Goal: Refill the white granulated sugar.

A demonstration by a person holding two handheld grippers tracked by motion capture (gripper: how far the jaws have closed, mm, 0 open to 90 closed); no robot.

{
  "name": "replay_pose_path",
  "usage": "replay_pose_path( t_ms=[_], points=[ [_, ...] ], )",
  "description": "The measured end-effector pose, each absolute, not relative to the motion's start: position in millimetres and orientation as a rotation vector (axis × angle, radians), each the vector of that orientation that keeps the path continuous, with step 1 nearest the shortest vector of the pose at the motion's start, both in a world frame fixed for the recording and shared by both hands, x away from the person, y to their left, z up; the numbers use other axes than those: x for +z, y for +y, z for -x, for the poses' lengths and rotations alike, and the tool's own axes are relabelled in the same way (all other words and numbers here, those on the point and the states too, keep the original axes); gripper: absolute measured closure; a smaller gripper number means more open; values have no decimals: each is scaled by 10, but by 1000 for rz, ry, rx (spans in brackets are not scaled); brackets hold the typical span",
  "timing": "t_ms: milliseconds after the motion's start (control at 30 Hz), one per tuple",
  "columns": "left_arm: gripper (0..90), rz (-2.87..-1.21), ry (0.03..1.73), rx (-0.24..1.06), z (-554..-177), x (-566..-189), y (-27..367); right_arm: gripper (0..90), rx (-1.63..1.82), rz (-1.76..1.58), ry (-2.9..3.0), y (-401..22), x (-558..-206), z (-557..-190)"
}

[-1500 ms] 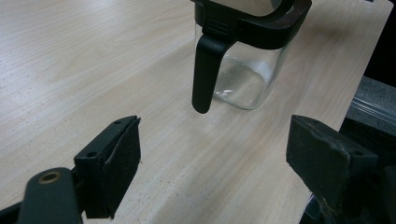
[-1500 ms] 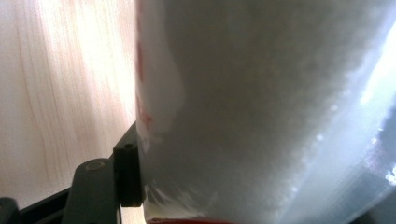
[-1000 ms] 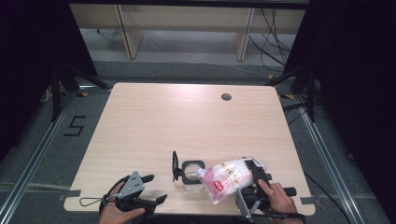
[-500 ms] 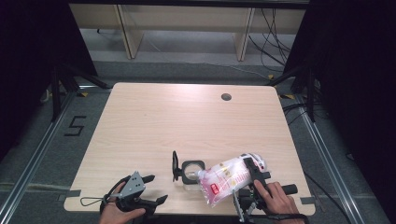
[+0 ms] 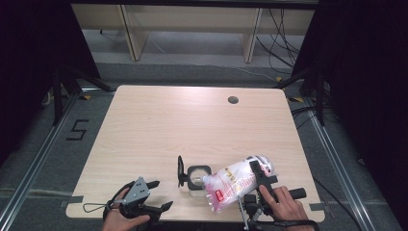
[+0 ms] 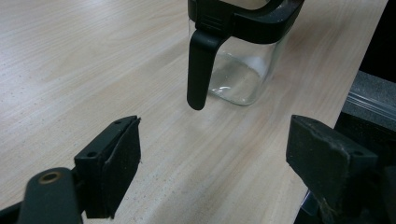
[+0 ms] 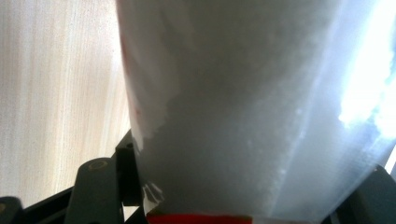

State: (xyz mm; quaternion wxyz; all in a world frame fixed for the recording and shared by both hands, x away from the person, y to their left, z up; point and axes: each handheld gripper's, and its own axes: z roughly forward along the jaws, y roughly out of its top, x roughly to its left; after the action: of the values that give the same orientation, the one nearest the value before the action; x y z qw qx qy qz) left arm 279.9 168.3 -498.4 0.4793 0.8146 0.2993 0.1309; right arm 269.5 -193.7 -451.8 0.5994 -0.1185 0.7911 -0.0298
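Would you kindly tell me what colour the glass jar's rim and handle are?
Black; the jar body is clear glass. The left gripper view shows it best.

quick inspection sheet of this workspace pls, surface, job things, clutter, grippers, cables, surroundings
surface: light wood table, bare apart from a round grommet hole near the far edge.
job's things: clear glass jar with a black rim and its black lid flipped open, upright near the front edge; plastic bag of white granules, tilted with its corner over the jar mouth.
clutter: nothing seen.
grippers: left gripper open, resting at the front left, apart from the jar; right gripper shut on the bag.
cables: cable loop trailing from the left gripper; loose cables on the floor behind.
surroundings: pale shelf frame beyond, dark curtains at the sides, tape mark on the floor at left.
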Motion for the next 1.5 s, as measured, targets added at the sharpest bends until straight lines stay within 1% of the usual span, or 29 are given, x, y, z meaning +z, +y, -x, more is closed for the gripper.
replay_pose_path(
  t_ms=[67, 267, 300, 533, 600, 833, 1000, 1500],
  points=[
    [174, -2010, 697, 331, -2819, -4977, 1695, 362, -78, 275, 1825, -1939, -4500, -2691],
    [174, -2012, 687, 351, -2828, -4981, 1697, 363, -100, 273, 1805, -1944, -4460, -2673],
    [174, -2002, 701, 336, -2822, -4983, 1693, 364, -102, 272, 1805, -1948, -4458, -2673],
    [174, -2014, 693, 342, -2817, -4977, 1694, 365, -92, 246, 1805, -1961, -4437, -2661],
    [174, -2010, 696, 342, -2817, -4977, 1694, 365, -111, 290, 1791, -1952, -4404, -2666],
    [175, -2002, 689, 346, -2827, -4980, 1693, 366, -74, 249, 1800, -1968, -4440, -2662],
    [174, -2006, 687, 345, -2828, -4977, 1697, 366, -95, 302, 1790, -1960, -4433, -2676],
    [174, -2007, 699, 338, -2823, -4984, 1692, 367, -56, 233, 1786, -2007, -4418, -2670]
  ],
)
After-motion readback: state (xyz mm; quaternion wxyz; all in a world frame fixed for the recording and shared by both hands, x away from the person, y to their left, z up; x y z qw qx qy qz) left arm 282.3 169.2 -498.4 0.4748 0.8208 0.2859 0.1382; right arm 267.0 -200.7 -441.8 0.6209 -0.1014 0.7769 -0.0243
